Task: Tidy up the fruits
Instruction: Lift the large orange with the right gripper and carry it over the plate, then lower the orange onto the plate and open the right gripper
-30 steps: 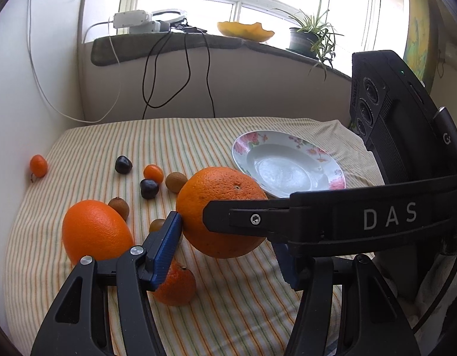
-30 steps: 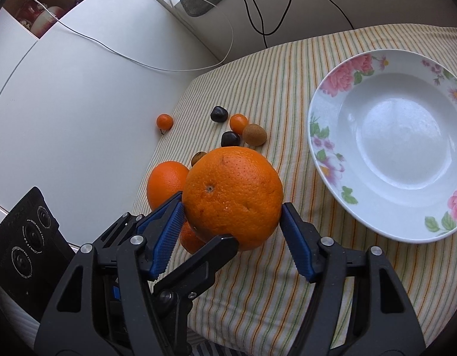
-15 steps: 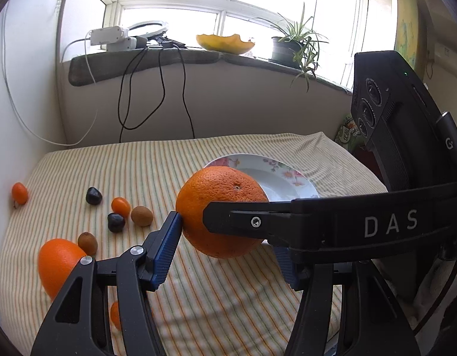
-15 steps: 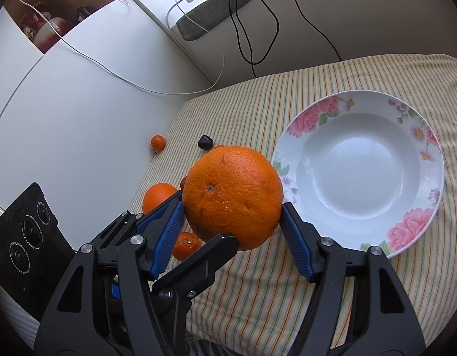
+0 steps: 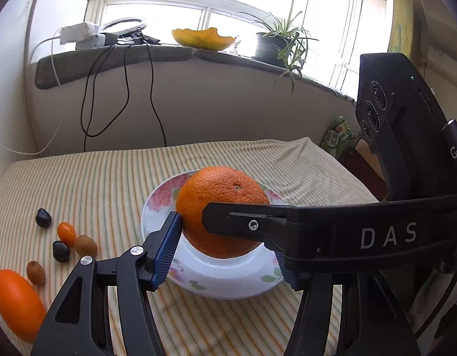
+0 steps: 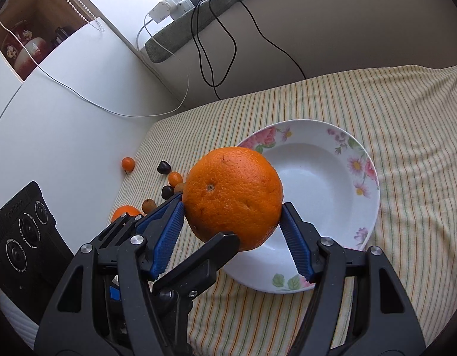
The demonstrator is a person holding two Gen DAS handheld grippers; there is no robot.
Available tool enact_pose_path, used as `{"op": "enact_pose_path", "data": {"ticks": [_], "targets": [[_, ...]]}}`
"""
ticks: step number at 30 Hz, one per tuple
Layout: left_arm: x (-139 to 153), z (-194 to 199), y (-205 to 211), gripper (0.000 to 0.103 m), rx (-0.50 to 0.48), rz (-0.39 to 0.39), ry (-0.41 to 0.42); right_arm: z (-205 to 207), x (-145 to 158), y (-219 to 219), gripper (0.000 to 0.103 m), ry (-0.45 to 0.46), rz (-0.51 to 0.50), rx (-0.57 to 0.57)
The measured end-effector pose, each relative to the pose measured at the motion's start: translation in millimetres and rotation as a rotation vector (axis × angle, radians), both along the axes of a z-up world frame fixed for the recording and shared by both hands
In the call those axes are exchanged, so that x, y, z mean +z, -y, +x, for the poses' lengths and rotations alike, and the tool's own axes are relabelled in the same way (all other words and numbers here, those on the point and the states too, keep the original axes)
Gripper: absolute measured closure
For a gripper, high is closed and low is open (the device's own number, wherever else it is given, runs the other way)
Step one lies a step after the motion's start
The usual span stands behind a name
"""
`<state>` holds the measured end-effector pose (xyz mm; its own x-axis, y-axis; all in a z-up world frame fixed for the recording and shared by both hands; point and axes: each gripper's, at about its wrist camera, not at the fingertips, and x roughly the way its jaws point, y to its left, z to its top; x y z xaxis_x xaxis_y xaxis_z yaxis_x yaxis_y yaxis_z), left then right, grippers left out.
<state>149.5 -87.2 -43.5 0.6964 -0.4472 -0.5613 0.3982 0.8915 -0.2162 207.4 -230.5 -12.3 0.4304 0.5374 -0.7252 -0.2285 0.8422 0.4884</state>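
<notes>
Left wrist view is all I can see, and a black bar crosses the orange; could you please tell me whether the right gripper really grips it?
Observer: Yes. In the right wrist view the right gripper has both blue pads pressed on opposite sides of the orange.
Operator: Thank you. Is anything lying in the plate?
Observer: No, the well of the plate shows bare white.
Operator: Is there any fruit beyond my left edge?
Observer: One small orange fruit lies close to the white wall, apart from the others.
</notes>
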Motion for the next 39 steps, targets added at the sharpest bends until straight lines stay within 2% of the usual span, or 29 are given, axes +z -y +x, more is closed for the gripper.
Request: {"op": "enact_pose_path", "data": {"ticks": [13,34,39], "targets": [[-10.7,26.8,25.8,0.044,-0.012,0.012,-0.040,26.0,-13.7,22.0,0.034,-0.025,-0.029,-0.024],[-25.5,44.3,36.2,0.044,-0.018,0.041,-0.095,44.7,-30.9,20.2,0.034,-0.053,-0.105,-0.021],[-23.7,46.0,34.3,0.044,-0.008,0.058,-0.091,44.9,-28.8,15.7,0.034,-0.033,-0.120,-0.005]]}}
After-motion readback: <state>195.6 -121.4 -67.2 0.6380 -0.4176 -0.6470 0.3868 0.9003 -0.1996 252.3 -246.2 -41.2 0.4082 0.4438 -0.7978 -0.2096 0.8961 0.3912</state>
